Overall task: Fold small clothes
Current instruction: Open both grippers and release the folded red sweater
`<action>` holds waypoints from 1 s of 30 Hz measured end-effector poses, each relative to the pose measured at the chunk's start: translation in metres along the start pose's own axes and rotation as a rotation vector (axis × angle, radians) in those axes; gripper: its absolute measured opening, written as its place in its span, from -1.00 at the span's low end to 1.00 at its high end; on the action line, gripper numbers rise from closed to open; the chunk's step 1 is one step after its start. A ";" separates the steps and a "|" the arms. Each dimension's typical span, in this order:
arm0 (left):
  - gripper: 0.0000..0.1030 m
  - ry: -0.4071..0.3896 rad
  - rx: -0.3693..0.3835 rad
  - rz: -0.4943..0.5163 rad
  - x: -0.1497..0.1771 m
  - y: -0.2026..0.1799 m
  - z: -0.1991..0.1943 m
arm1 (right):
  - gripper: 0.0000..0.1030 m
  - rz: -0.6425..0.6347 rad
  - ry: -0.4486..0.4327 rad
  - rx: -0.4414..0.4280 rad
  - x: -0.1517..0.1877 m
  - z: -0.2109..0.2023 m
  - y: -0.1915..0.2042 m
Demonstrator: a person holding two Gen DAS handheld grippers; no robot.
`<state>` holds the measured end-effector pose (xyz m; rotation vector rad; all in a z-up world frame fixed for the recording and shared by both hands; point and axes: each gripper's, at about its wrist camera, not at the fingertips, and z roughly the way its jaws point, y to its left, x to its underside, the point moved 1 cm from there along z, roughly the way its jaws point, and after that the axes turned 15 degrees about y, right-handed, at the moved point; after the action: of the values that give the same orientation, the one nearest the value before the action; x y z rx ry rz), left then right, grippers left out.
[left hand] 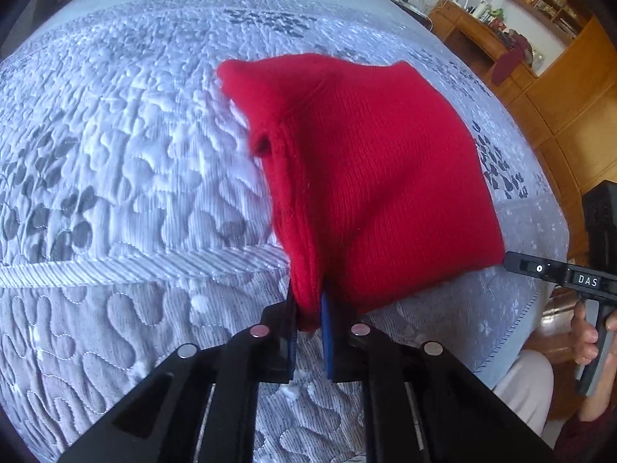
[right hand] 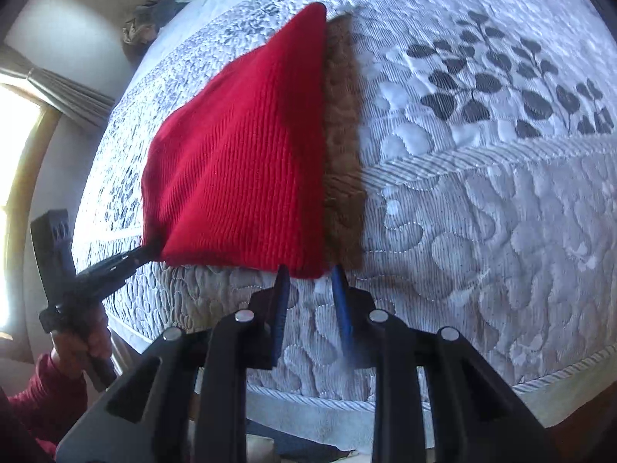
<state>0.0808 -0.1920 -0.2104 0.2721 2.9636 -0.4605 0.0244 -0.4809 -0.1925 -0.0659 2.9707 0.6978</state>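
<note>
A red knitted garment hangs lifted over the quilted bed. My left gripper is shut on its near lower corner, the cloth pinched between the blue pads. In the right wrist view the same red garment hangs taut, casting a brown shadow on the quilt. My right gripper has its jaws around the garment's other lower corner with a gap between the pads; the cloth's edge sits at the fingertips. The right gripper shows at the cloth's right corner in the left wrist view, and the left gripper in the right wrist view.
The bed carries a white-grey quilt with a dark leaf pattern. Its front edge lies just below my grippers. A wooden desk and shelves stand beyond the bed. A window with a curtain is on the left.
</note>
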 end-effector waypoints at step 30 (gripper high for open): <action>0.78 -0.037 -0.100 -0.101 0.030 -0.004 -0.025 | -0.01 -0.057 -0.106 0.324 0.018 -0.032 0.047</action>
<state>0.0481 -0.1833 -0.1901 0.1030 2.9621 -0.3232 0.0006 -0.4538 -0.1449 -0.0865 2.9224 0.2006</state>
